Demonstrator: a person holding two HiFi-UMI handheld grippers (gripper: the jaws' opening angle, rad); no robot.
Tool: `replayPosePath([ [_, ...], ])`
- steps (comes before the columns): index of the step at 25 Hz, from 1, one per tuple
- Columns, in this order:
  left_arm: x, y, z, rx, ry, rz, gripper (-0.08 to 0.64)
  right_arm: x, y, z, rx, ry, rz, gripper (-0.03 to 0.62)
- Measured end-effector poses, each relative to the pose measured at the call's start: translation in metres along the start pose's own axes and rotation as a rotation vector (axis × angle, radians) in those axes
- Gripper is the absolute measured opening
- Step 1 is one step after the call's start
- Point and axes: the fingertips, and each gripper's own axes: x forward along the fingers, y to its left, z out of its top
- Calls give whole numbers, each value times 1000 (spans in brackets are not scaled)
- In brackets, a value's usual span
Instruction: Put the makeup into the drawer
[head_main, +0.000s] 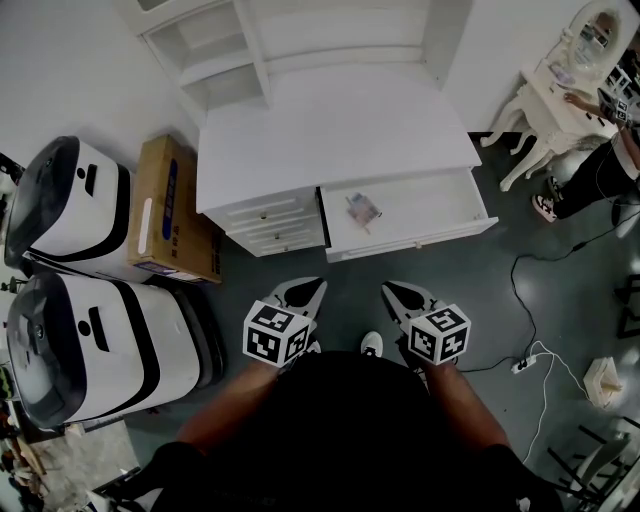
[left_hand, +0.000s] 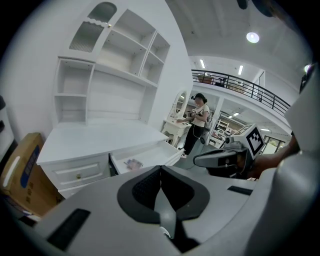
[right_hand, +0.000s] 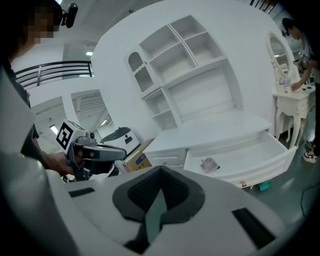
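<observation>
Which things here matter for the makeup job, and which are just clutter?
Job: makeup, lying in the open drawer; left gripper and right gripper, both shut, empty.
Lying about: cardboard box, white machines, far dressing table.

Head view's taken from up high, pointed steeply down at the white desk (head_main: 330, 130) and its open drawer (head_main: 430, 205). Both gripper views are shot lower, set well back, faced toward that desk; the drawer's caught in all three.
</observation>
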Motion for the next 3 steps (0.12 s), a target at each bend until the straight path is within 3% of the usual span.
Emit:
replayPosePath([
  [3, 1, 0, 0, 1, -1, 2, 11, 1, -1, 0, 1, 2, 1, 26],
])
